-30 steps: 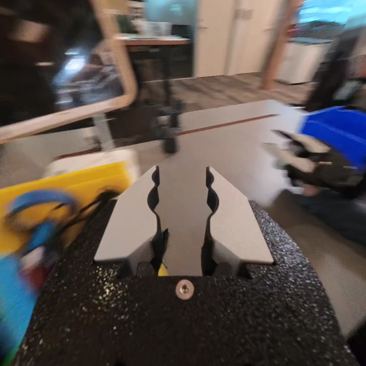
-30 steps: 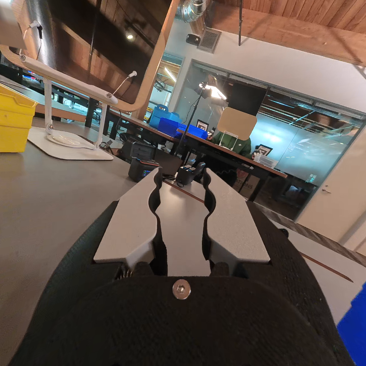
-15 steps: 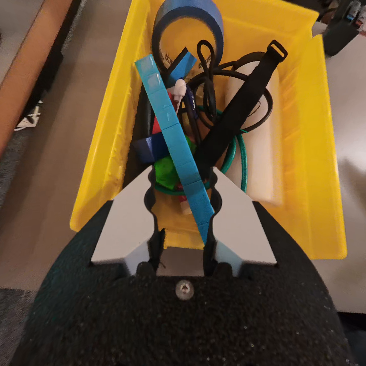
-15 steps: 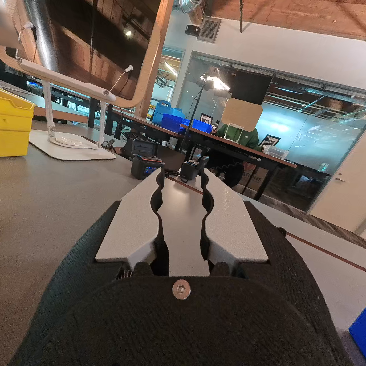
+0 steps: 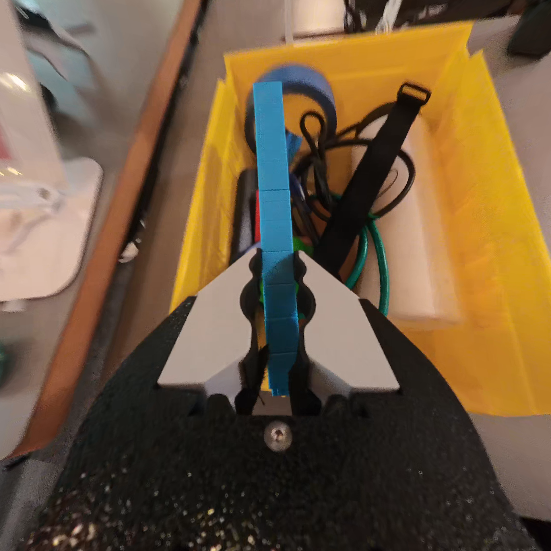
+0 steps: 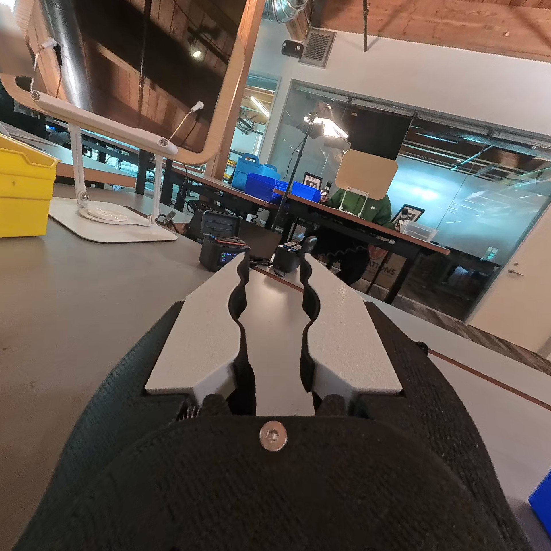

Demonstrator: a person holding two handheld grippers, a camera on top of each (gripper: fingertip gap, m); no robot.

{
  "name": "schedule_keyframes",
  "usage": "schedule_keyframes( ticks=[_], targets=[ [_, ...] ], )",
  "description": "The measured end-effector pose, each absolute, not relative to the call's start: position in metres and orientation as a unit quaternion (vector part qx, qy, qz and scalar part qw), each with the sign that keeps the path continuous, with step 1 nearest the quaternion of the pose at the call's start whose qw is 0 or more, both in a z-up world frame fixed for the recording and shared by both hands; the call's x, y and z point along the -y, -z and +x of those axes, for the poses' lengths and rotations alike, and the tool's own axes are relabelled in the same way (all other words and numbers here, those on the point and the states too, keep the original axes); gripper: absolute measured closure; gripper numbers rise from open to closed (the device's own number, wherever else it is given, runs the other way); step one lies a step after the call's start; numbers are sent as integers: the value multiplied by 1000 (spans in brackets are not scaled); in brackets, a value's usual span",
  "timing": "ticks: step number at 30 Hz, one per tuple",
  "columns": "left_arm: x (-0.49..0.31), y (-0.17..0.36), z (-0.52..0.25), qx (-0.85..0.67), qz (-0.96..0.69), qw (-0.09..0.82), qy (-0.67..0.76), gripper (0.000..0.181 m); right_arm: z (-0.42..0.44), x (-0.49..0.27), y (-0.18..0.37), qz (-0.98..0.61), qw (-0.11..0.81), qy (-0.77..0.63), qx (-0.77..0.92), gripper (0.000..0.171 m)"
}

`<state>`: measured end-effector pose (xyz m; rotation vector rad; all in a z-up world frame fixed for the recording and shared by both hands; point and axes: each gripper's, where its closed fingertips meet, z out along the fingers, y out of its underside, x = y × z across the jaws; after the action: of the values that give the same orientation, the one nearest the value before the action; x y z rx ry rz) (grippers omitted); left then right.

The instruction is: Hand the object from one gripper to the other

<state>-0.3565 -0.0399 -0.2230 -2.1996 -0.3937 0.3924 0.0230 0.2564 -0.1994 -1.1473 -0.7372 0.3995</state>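
Our left gripper, spread half a second ago, now pinches the blue bar above the yellow bin. Our right gripper stays spread and empty over the table. We leave all writing unread.

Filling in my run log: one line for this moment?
left hand-held gripper: shut on blue block strip, over yellow bin | right hand-held gripper: open, empty

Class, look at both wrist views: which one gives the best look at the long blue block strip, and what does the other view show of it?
The left wrist view. There the blue block strip runs lengthwise between the fingers of the left gripper, which is shut on it, above the yellow bin. The right wrist view shows none of it, only the open right gripper.
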Motion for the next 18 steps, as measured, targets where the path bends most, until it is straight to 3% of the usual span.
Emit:
schedule_keyframes(
  ticks=[1, 5, 8, 11, 14, 18],
  targets=[
    [40, 211, -357, 153, -868, 440, -171, 162, 23, -256, 199, -526, 758, -184, 338, 139],
    [20, 144, -326, 74, -803, 552, -211, 162, 22, -256, 198, -526, 757, -194, 336, 139],
    [-17, 94, -261, -26, -736, 644, -207, 162, 19, -249, 191, -519, 746, -255, 329, 137],
    [-68, 77, -180, -119, -678, 709, -156, 162, 15, -234, 179, -500, 714, -352, 340, 131],
    [-110, 84, -90, -170, -637, 749, 72, 162, 14, -214, 171, -471, 657, -447, 382, 129],
    [-140, 109, -26, -221, -588, 704, 331, 162, 35, -188, 141, -426, 503, -668, 346, 117]
  ],
)
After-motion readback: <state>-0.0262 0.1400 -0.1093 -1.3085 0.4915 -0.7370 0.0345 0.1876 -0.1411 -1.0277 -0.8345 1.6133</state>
